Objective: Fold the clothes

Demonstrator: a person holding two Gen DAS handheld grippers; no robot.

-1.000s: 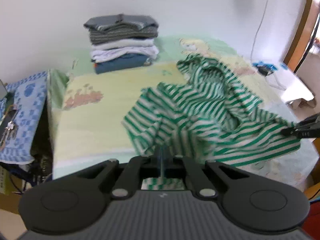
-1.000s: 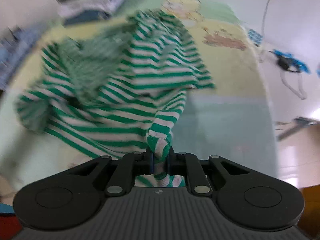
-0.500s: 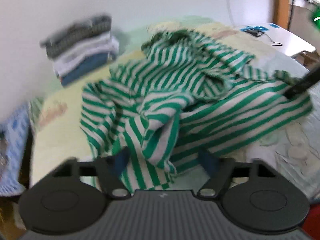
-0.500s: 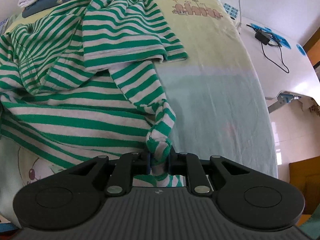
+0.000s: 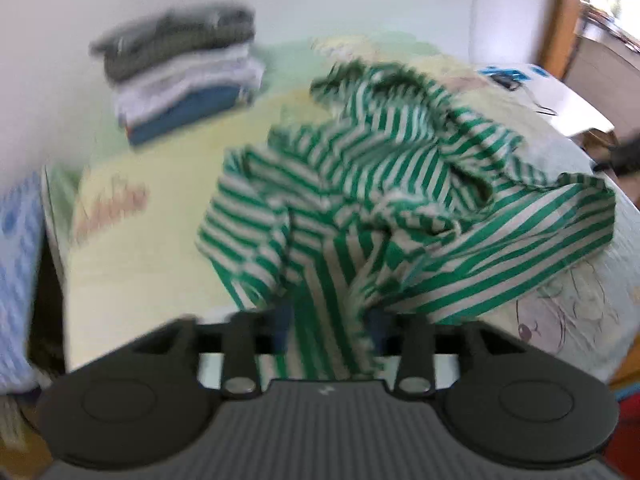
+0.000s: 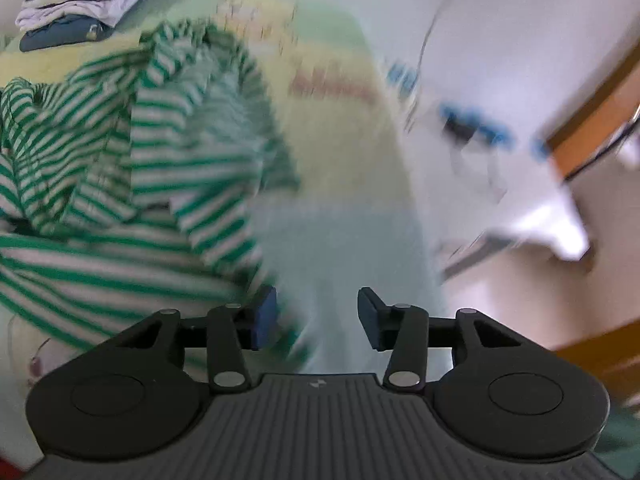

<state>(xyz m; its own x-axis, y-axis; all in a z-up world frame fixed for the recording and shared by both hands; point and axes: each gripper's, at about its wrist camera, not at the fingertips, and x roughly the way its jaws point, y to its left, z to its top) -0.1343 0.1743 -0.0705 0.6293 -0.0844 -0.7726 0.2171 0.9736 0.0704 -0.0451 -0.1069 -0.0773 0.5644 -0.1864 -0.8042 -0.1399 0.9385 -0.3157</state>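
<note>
A green-and-white striped garment (image 5: 400, 200) lies crumpled on the bed (image 5: 140, 260). In the left wrist view one fold of it runs down between the fingers of my left gripper (image 5: 329, 324). Those jaws are opening and stand apart, and the pads do not press the cloth. In the right wrist view the striped garment (image 6: 120, 160) fills the left half. My right gripper (image 6: 316, 316) is opening above the pale sheet (image 6: 340, 240). Nothing sits between its blue pads (image 6: 264, 316); the cloth's edge lies just beside the left one. Both views are motion-blurred.
A stack of folded clothes (image 5: 180, 72) sits at the bed's far left corner by the wall, also in the right wrist view (image 6: 80, 0). A white side table with cables (image 5: 552, 100) stands right of the bed. A blue patterned cloth (image 5: 20, 260) hangs at the left.
Both grippers went from shut on the striped cloth to open, the left first and the right after. The garment has slumped onto the bed in a crumpled heap.
</note>
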